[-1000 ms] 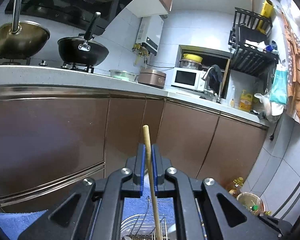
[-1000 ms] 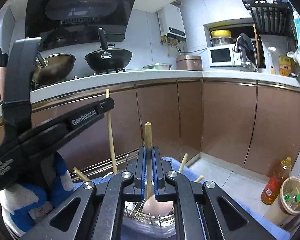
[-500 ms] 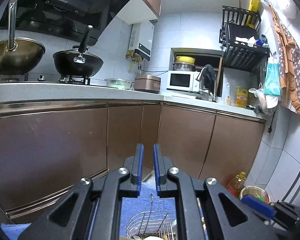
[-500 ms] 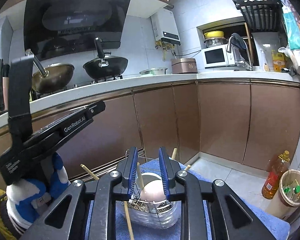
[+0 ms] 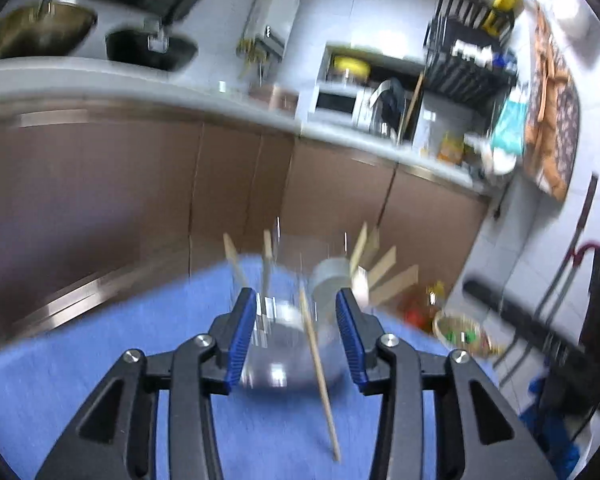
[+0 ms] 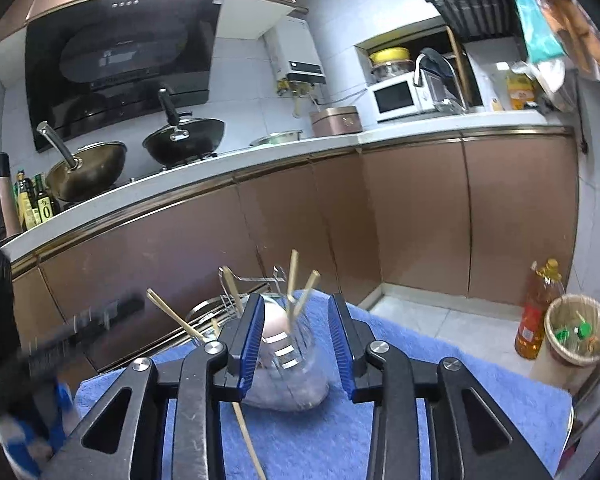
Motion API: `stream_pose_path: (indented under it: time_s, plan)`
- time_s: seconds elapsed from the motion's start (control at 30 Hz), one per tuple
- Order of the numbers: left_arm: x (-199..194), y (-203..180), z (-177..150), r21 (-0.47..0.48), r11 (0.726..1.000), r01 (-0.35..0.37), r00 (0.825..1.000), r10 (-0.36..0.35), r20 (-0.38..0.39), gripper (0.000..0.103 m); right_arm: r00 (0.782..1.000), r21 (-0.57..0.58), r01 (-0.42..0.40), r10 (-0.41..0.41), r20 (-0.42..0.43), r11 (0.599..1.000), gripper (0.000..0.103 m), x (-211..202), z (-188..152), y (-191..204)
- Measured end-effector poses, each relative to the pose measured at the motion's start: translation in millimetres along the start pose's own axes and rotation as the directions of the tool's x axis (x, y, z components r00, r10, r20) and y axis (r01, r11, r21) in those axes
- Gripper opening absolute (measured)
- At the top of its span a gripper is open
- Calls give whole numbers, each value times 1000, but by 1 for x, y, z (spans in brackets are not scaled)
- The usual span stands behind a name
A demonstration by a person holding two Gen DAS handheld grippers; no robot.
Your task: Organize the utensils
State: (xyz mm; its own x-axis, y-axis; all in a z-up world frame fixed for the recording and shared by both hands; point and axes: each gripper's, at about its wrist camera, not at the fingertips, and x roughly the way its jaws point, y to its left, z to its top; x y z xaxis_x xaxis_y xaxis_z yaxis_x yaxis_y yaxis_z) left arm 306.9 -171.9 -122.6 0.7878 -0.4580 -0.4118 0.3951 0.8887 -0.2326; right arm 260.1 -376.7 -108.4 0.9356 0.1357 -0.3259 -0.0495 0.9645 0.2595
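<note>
A wire utensil holder on a clear base (image 6: 288, 376) stands on a blue cloth (image 6: 440, 392); it shows blurred in the left wrist view (image 5: 284, 348). Several wooden chopsticks (image 6: 292, 276) and a pale spoon (image 6: 274, 322) stand in it. One chopstick (image 5: 318, 368) leans out toward me; it also shows in the right wrist view (image 6: 250, 440). My left gripper (image 5: 296, 344) is open and empty, close in front of the holder. My right gripper (image 6: 296, 344) is open and empty, just before the holder.
Brown cabinets (image 6: 412, 216) and a white counter (image 6: 260, 152) with two woks run behind. An oil bottle (image 6: 536, 312) and a bin (image 6: 576, 332) stand on the floor at right. The other gripper (image 6: 40, 356) shows blurred at left.
Both grippers let go of their chopsticks, opened wide, and tilted down toward the holder. The left view is blurred with motion.
</note>
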Motion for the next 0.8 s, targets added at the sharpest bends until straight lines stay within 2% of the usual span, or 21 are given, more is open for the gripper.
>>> stream_pose_path:
  time_s: [0.13, 0.4, 0.63, 0.7, 0.8]
  plan:
    - [31, -5, -28, -12, 1000, 0, 989, -2, -146, 39, 1000, 41, 0, 0, -12, 999, 31, 0, -9, -12]
    - [71, -6, -36, -66, 997, -27, 964, 8, -265, 38, 1000, 121, -14, 14, 0, 993, 33, -7, -23, -34]
    - [92, -16, -33, -66, 997, -40, 939, 15, -343, 11, 1000, 149, -22, 20, 13, 989, 36, -13, -26, -40]
    - [91, -21, -33, -37, 998, -44, 935, 28, -354, 7, 1000, 149, -24, 22, 15, 989, 37, -14, -28, -40]
    - [91, -28, -31, -3, 999, -53, 932, 48, -359, 7, 1000, 152, -26, 24, 19, 988, 37, -14, -31, -41]
